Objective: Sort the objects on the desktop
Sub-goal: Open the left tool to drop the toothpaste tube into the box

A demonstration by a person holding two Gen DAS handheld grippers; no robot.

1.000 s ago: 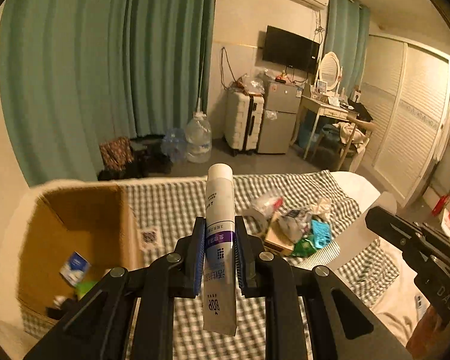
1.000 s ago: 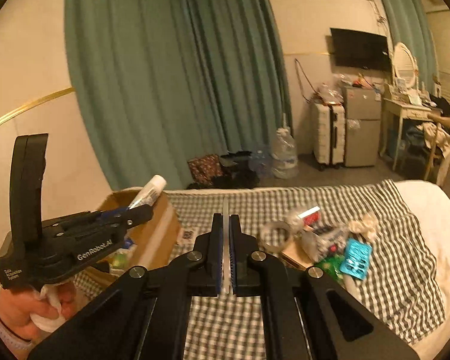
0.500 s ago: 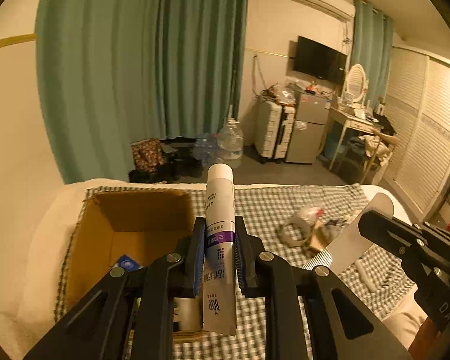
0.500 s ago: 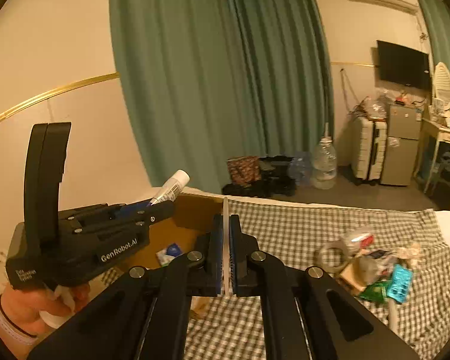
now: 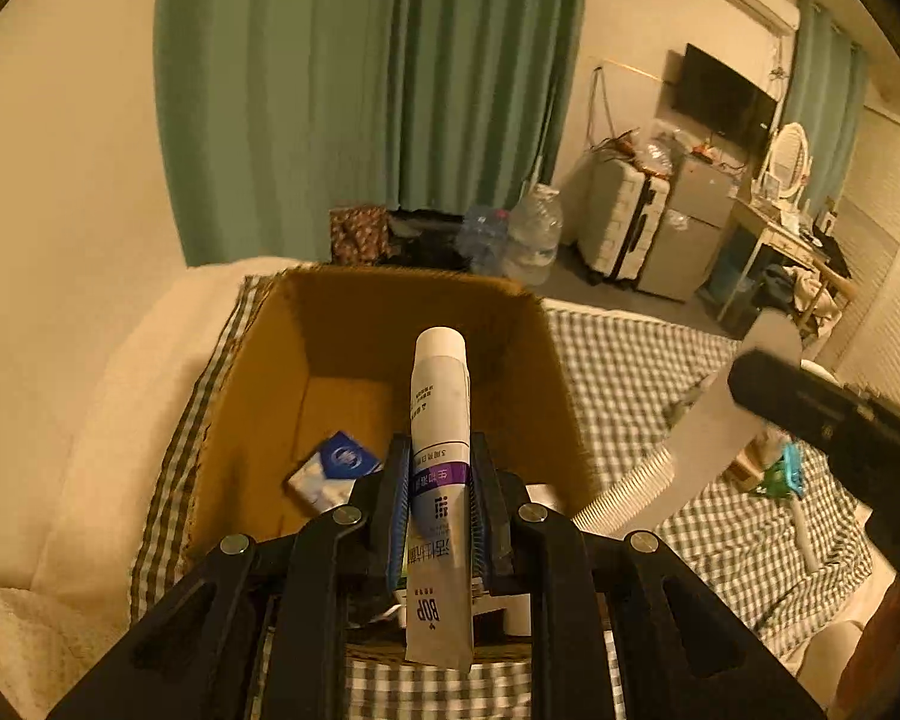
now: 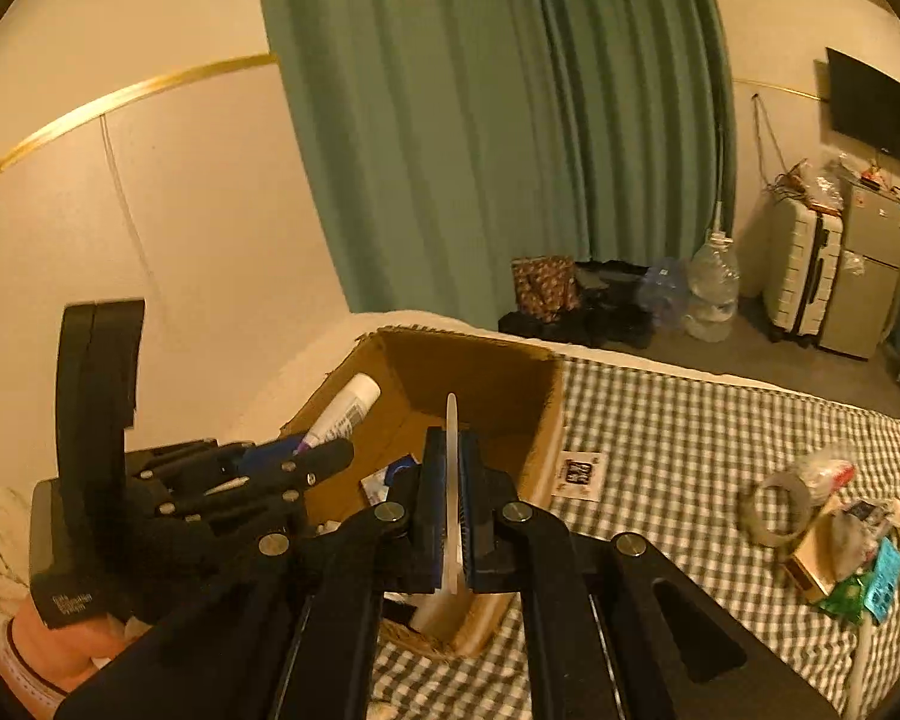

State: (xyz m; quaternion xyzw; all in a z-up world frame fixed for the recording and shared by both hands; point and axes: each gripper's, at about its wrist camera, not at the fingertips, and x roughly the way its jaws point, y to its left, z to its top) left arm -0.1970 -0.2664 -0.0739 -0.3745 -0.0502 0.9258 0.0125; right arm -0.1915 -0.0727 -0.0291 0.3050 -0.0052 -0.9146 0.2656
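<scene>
1. While the left gripper clamps a white squeeze tube with a purple band at mid-length, the tube's cap end sits over the open brown cardboard box.
2. The right gripper is closed on a thin white comb (seen edge-on), also above the box.
3. A blue-and-white packet lies inside the box.
4. Loose clutter lies well apart on the green checked cloth.
</scene>
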